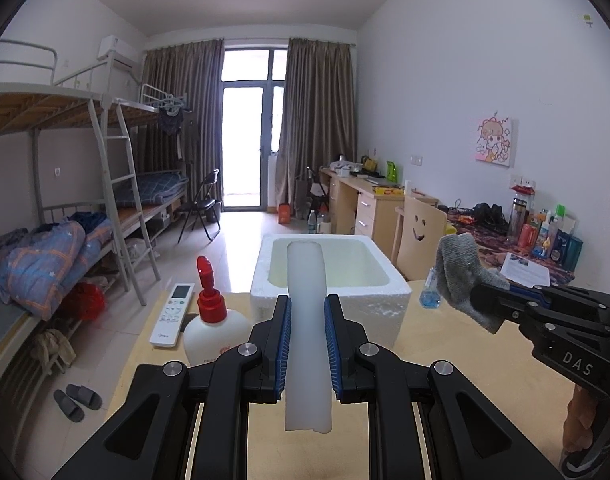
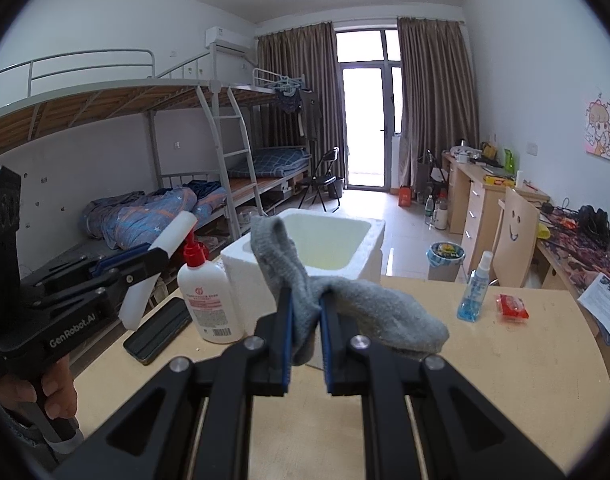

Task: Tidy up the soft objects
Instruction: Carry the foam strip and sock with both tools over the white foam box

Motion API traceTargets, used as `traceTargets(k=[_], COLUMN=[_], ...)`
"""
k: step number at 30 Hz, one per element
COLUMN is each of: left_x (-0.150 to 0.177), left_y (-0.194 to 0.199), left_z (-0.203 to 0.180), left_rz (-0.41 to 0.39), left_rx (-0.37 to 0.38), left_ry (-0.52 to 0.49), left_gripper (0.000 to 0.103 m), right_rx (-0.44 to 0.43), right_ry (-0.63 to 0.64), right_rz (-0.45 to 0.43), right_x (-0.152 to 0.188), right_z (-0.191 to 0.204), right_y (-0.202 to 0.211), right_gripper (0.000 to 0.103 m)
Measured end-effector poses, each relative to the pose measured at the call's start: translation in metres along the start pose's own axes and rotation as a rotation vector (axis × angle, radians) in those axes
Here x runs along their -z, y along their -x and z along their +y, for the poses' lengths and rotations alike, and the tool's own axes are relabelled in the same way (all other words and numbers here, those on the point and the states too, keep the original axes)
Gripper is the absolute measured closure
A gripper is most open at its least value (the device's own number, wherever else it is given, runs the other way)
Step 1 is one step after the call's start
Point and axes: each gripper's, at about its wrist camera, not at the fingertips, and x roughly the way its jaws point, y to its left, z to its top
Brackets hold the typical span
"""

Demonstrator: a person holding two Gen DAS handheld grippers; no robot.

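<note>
My left gripper [image 1: 307, 304] is shut on a long white foam strip [image 1: 307, 332], held above the table with its far end over a white styrofoam box [image 1: 369, 300]. My right gripper [image 2: 305, 304] is shut on a grey sock [image 2: 369, 308], held above the table just in front of the styrofoam box [image 2: 241, 268]. The sock [image 1: 457, 272] and right gripper [image 1: 481, 300] show at the right of the left wrist view. The foam strip [image 2: 173, 236] and left gripper [image 2: 161, 256] show at the left of the right wrist view.
On the wooden table [image 2: 505, 360] stand a white pump bottle with red top [image 2: 209, 300], a remote [image 1: 172, 314], a black case [image 2: 157, 334], a blue spray bottle [image 2: 473, 292] and a red packet [image 2: 513, 306]. A chair [image 2: 517, 236] and paper [image 2: 605, 300] are at the right.
</note>
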Motion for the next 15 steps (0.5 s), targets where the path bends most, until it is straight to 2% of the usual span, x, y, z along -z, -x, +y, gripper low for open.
traceTargets(k=[15], left_x=[-0.022], left_y=[-0.026], left_z=[-0.007], left_rz=[0.005], left_rx=[-0.001], left_ry=[-0.039], left_gripper=[0.085], right_rx=[0.031], right_ry=[0.019], right_rz=[-0.008], right_x=[-0.023], right_z=[-0.004], right_y=[-0.017], right_gripper=[0.088])
